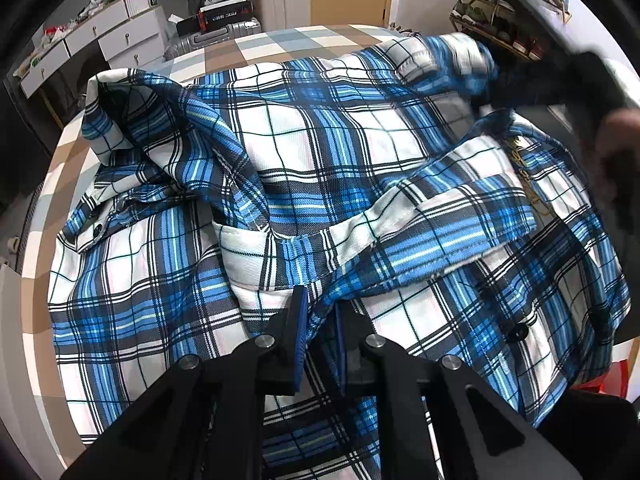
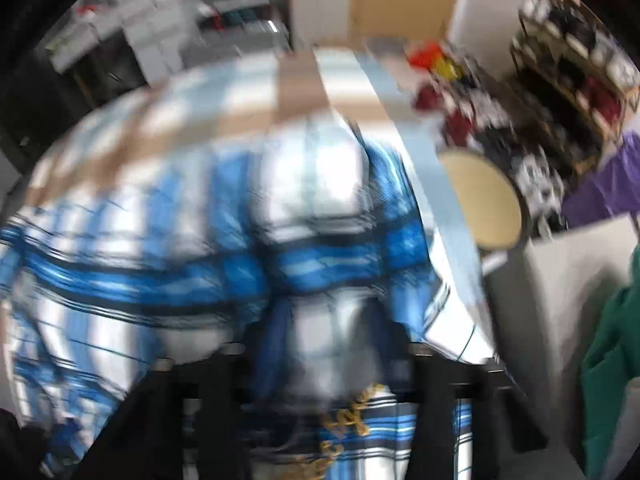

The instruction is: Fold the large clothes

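At the bottom of the left wrist view a fold of the plaid shirt (image 1: 320, 184) is gripped by the nearly closed jaws of the left gripper (image 1: 320, 320), the garment being spread across the checked tabletop (image 1: 260, 46), while in the blurred right wrist view it cannot be told whether the jaws of the right gripper (image 2: 320, 360) are open or closed.

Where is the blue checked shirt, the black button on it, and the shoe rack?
blue checked shirt (image 1: 320, 152): left wrist view, on a white square in its middle.
black button (image 1: 519, 331): left wrist view, lower right, on the button's face.
shoe rack (image 1: 492, 12): left wrist view, top right, on a shelf of shoes.
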Demonstrator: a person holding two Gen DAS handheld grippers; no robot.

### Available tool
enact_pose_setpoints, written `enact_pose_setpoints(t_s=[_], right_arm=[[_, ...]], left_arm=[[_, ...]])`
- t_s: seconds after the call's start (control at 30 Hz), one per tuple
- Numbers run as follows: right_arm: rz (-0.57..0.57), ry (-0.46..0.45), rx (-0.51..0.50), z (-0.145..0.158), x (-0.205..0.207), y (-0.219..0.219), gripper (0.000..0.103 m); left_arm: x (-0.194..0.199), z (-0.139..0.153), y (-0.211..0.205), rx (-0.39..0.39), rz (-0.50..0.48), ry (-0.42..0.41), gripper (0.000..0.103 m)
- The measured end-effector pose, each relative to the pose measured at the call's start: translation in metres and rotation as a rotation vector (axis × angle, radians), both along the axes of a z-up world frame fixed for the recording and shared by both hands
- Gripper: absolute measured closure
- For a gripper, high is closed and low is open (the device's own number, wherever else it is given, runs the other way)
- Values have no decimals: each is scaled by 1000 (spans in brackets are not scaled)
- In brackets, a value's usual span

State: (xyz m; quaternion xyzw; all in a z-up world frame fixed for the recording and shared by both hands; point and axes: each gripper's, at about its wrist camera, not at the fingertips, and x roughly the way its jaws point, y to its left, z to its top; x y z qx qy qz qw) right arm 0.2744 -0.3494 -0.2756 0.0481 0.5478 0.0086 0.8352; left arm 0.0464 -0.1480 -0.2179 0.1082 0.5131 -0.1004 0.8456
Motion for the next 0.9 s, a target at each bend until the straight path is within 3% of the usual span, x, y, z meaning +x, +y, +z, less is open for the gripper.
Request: enact_pose_setpoints(t_s=[0.03,0.2,0.37,0.5,0.6,0.7,0.8,0.87,0.9], right_arm=[[-5,-45,9,0,-4,-3,74],[-3,-40,-15,7,-19,2,72],[87,-136,146,37,-55,26,68],[138,-72,14,13,-72,50,69],[159,-88,-35,13,-85,55,68],[183,-82,-71,12,-92,58,68],[185,-82,-82,8,-94,54,67],[186,-79,-92,12,-98,55,67],[189,-90,-88,18,-104,57,67]], left_arm=[[1,-1,0,-1,1,4,95],[10,-2,2,-12,-7,14,95],[17,-2,5,-23,-5,18,95],[16,-5,6,-20,-8,7,94],[15,-4,2,-13,-31,11,93],[14,7,5,-80,-75,23,89],[11,24,17,-264,-139,59,63],[8,35,27,-350,-145,67,33],[5,41,32,-375,-147,55,31]])
